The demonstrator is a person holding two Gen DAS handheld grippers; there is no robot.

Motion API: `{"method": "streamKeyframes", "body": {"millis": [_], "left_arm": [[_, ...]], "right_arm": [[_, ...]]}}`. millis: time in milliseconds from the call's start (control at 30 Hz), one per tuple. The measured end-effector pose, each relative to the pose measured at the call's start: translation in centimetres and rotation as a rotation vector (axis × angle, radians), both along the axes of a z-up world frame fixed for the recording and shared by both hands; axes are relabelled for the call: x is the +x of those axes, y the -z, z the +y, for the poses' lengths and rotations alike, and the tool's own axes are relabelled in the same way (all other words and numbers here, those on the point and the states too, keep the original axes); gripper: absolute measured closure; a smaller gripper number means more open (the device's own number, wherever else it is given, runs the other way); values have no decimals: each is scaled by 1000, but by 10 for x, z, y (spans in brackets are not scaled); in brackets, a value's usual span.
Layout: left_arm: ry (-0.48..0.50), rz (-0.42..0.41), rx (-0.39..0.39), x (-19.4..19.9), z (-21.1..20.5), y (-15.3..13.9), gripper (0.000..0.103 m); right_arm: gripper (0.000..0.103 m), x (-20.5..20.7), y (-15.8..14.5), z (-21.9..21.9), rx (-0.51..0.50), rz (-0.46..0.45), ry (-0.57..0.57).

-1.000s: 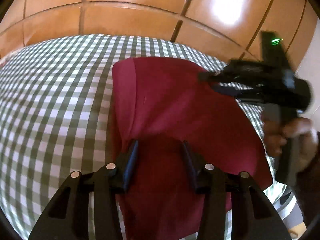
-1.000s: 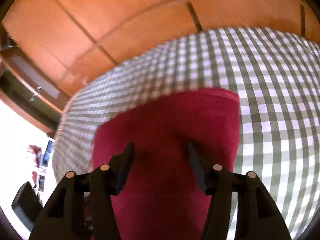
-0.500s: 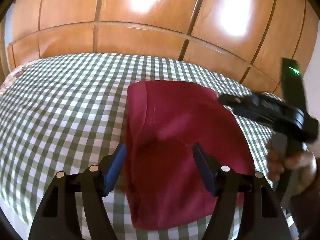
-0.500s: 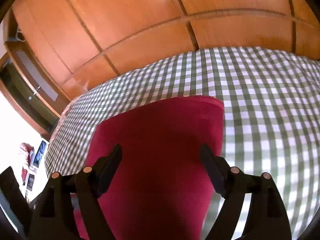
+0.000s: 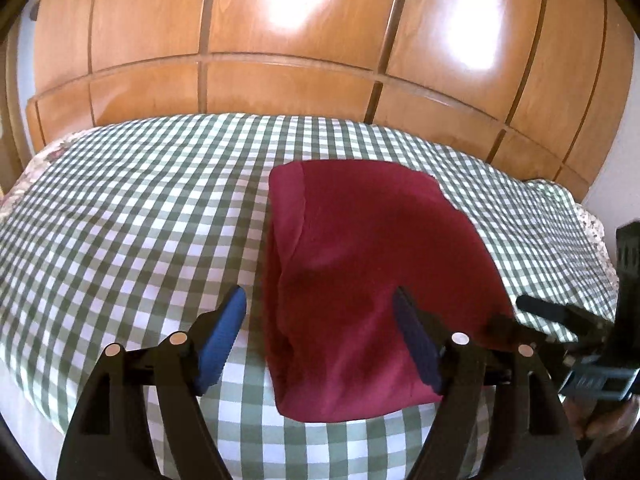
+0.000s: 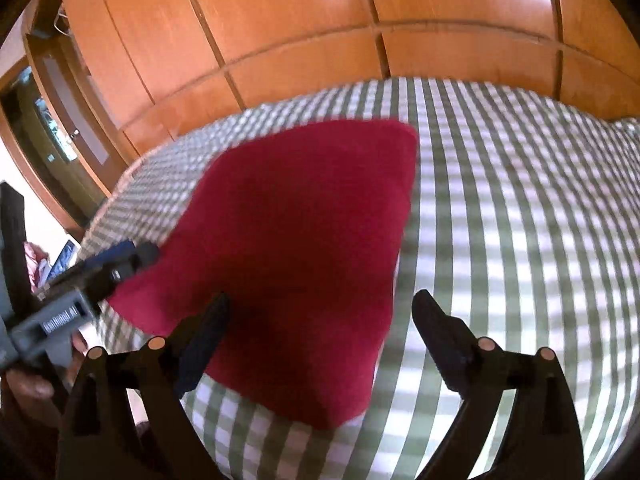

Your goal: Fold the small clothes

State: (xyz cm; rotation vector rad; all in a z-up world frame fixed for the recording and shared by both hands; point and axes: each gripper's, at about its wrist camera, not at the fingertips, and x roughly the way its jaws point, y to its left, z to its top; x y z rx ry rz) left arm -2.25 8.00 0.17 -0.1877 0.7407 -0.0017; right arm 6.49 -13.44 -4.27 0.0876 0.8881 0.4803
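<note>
Green-checked bedspread (image 5: 132,216) before glossy wooden wardrobe panels (image 5: 288,40).

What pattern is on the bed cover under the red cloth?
Green-and-white checks on the bed cover, clearest in the left wrist view.

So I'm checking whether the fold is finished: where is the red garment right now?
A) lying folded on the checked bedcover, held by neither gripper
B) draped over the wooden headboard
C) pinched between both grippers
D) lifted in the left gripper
A: the red garment lies folded flat on the checked bedcover, and the opening jaws of the left gripper and right gripper hold nothing.
</note>
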Motion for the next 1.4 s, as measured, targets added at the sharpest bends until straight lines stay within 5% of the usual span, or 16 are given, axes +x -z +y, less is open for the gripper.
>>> {"method": "streamKeyframes", "body": {"millis": [200,367,600,833,1000,1200,1400], "left_arm": [[-29,99,7,9,6,29,28],[-36,116,-128,11,26,45,21],[48,110,-291,9,44,53,22],[143,98,-417,12,49,58,45],[179,108,-516,19,56,67,48],[234,101,-625,24,53,69,50],[343,119,-608,45,7,52,50]], "right_arm": [[12,1,35,-1,39,94,-4],[10,2,28,0,32,113,-56],[8,27,8,-41,246,164,13],[10,86,15,-35,324,230,18],[17,119,31,-6,369,318,-47],[54,102,6,10,285,217,-62],[57,77,-40,-29,338,73,-37]]}}
